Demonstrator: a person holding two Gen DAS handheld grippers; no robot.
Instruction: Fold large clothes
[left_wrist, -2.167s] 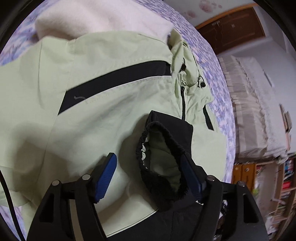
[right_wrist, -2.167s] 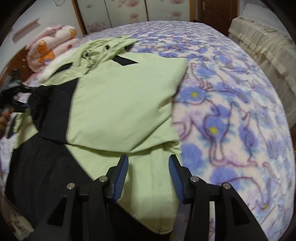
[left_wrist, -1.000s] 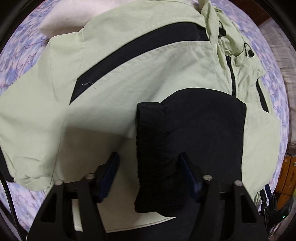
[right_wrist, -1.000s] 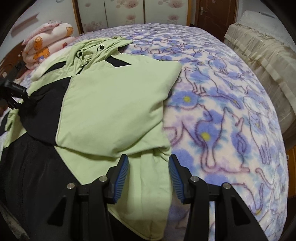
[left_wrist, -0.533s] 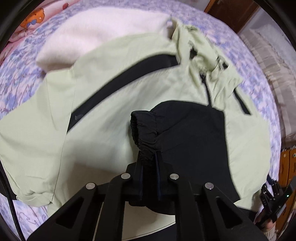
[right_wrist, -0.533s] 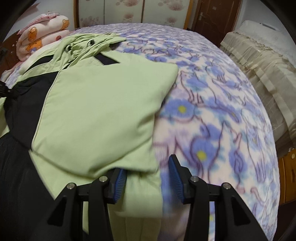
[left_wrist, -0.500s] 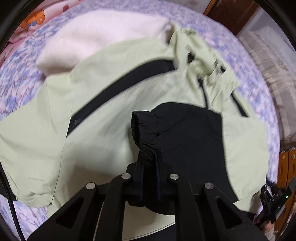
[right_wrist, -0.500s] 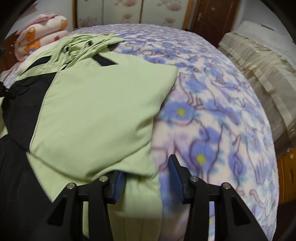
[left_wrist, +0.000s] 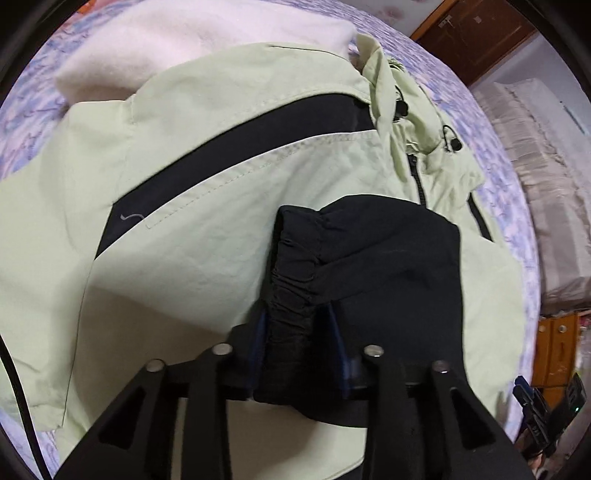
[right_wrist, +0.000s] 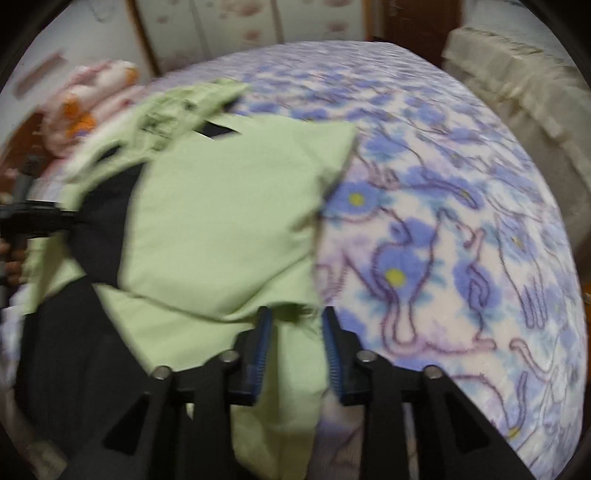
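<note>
Our left tongs, just reopened partway, straddle the jacket's black cuff folded inward; our right tongs, likewise parting, bracket its green near-right edge on the bed, keeping layers aligned.
</note>
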